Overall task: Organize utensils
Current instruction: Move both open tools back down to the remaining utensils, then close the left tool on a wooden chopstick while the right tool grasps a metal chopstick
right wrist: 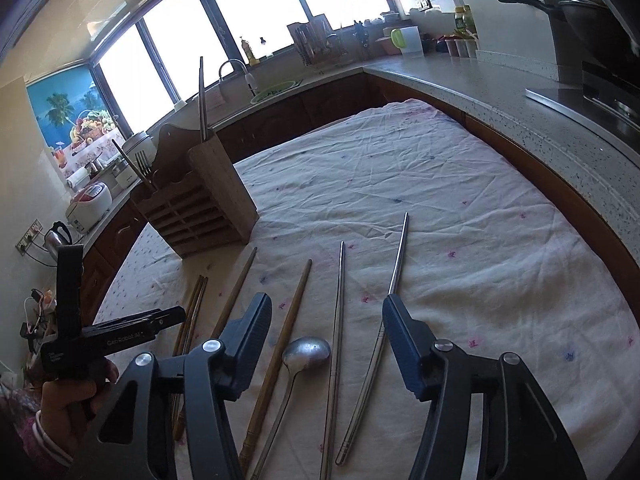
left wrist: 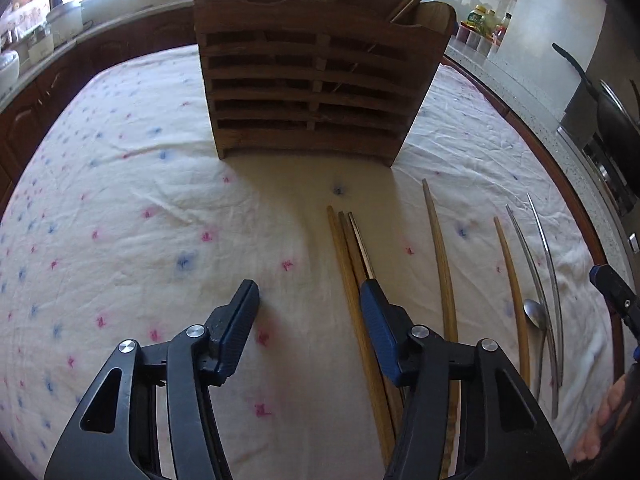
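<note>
A wooden utensil holder (left wrist: 308, 80) stands upright on the table, also in the right wrist view (right wrist: 200, 208), with chopsticks and a fork in it. Wooden chopsticks (left wrist: 348, 264) lie in a bunch on the cloth, with two single ones (left wrist: 442, 256) further right. Two metal chopsticks (right wrist: 340, 320) and a metal spoon (right wrist: 306, 352) lie beside them. My left gripper (left wrist: 308, 308) is open and empty, low over the cloth, its right finger over the bunch. My right gripper (right wrist: 326, 332) is open and empty above the spoon and metal chopsticks.
A white cloth with pink and blue marks (left wrist: 140, 220) covers the table. A stone counter (right wrist: 500, 92) runs along the right with a stove and pan (right wrist: 580, 12). A sink (right wrist: 276, 90), jars and appliances line the back counter.
</note>
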Motion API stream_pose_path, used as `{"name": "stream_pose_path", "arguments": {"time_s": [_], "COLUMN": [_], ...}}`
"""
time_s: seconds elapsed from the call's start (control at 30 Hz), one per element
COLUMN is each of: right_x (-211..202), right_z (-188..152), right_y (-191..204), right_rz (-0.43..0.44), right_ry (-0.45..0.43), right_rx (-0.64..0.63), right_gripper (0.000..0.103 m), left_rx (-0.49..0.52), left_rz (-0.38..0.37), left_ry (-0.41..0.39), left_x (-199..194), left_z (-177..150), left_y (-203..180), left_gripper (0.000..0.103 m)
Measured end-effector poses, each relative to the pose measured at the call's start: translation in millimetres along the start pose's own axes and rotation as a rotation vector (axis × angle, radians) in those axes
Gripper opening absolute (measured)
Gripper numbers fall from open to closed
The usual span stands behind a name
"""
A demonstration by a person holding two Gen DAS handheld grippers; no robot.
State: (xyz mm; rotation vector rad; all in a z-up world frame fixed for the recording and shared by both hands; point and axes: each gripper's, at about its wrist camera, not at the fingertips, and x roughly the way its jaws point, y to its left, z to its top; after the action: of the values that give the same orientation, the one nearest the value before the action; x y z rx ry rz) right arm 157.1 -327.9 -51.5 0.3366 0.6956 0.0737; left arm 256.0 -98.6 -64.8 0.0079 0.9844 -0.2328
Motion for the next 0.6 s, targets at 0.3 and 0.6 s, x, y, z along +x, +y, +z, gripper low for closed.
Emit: {"name": "stream_pose_path", "arguments": {"time_s": [0.3,0.6], "right_x": [34.8,101.3], "right_z": [14.1,29.3], "right_y": [2.9,12.3], "right_rz": [-0.009,-0.113], "right_ry": [0.073,0.211], "right_rx": [-0.051,-0.187], "right_gripper": [0.046,0.025], "left_rx": [0.109,0.036], "left_rz": [0.034,0.002], "left_ry": [0.01,0.026], "left_x": [-0.4,11.9], "left_z": [-6.1,19.3], "left_y": [-2.6,7.4], "left_gripper": [0.045,0.026]}}
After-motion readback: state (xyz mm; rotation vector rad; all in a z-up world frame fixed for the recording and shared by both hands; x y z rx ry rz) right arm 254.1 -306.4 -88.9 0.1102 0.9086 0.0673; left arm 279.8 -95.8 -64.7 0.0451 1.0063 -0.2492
